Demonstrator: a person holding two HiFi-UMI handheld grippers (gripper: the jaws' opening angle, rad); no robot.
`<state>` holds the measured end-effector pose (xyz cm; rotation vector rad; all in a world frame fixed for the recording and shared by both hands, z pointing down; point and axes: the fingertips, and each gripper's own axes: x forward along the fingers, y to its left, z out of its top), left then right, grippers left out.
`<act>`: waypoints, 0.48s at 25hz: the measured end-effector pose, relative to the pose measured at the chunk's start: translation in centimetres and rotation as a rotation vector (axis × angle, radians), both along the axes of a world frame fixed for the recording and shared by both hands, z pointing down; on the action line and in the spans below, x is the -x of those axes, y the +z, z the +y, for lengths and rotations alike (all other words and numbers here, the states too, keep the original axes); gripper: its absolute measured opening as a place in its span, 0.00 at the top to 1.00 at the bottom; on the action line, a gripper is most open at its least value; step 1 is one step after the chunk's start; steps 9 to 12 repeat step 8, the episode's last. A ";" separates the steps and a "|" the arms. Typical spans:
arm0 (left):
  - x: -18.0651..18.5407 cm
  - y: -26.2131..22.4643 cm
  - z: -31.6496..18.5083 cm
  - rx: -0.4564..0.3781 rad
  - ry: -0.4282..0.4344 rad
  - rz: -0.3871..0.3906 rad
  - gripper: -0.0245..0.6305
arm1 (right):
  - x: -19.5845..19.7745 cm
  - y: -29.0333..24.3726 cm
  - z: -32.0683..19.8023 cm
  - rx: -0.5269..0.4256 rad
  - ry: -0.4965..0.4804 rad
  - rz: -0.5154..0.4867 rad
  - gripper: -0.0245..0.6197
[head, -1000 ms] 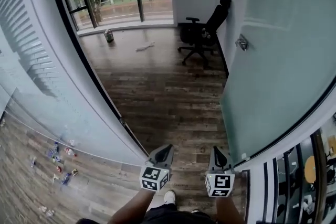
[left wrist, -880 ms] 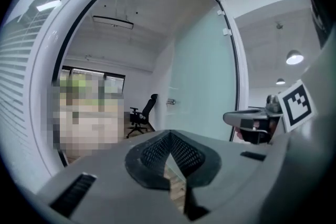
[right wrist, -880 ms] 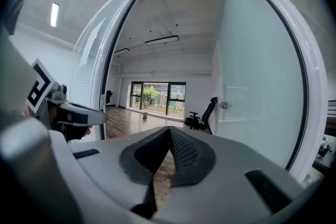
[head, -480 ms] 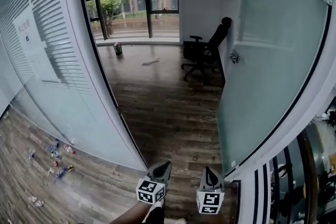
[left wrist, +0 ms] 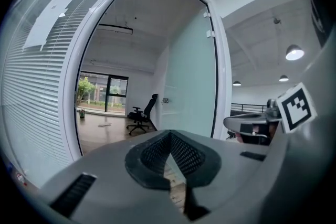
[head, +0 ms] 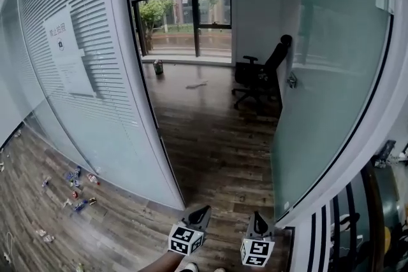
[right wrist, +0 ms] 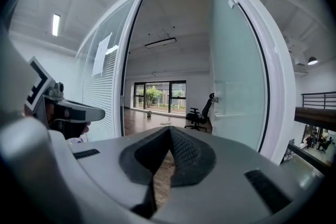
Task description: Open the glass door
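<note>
Glass door [head: 331, 73] — wide open, inward

The door [head: 331, 73] was a tall, frosted pane of pale green glass. It stood upright, swung wide open into the room along the doorway's right side, with a small metal handle [head: 292, 80] near its far edge.

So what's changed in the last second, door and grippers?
The left gripper and right gripper have slid lower in the head view, seemingly back from the white door frame, while the view lifted along the blind-covered glass wall. Nothing was gripped or released. The frosted glass door stays swung open into the room, both grippers shut and empty, the black office chair unmoved.
</note>
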<state>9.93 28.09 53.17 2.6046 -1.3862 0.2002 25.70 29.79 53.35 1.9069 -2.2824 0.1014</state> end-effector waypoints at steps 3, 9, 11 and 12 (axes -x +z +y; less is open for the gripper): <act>0.3 -0.2 0.7 -0.018 0.008 -0.022 0.97 | 0.8 0.0 0.7 -0.014 -0.012 -0.007 0.94; 2.1 -1.2 1.5 -0.042 0.013 -0.012 0.97 | 3.4 -0.8 1.6 -0.052 -0.036 -0.005 0.94; 2.1 -1.2 1.5 -0.042 0.013 -0.012 0.97 | 3.4 -0.8 1.6 -0.052 -0.036 -0.005 0.94; 2.1 -1.2 1.5 -0.042 0.013 -0.012 0.97 | 3.4 -0.8 1.6 -0.052 -0.036 -0.005 0.94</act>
